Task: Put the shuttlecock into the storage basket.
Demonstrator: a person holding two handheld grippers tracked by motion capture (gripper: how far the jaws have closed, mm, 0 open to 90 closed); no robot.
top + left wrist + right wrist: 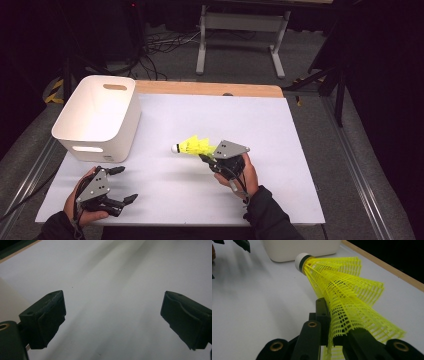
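A yellow plastic shuttlecock [192, 146] with a white cork tip is held just above the white table [280, 165], its tip pointing left. My right gripper [206, 157] is shut on its yellow mesh skirt. In the right gripper view the skirt [344, 300] is pinched between the two black jaws and the cork [300, 261] points toward the bin. My left gripper [124, 184] rests at the table's near left corner, jaws wide apart and nothing between them. The left gripper view has its two pads [53, 312] spread over bare table.
A white plastic bin [97, 116] with handle slots stands at the table's far left, open side up. A wooden strip [210, 89] runs along the far edge. Beyond it are a metal stand [240, 30] and cables on the floor.
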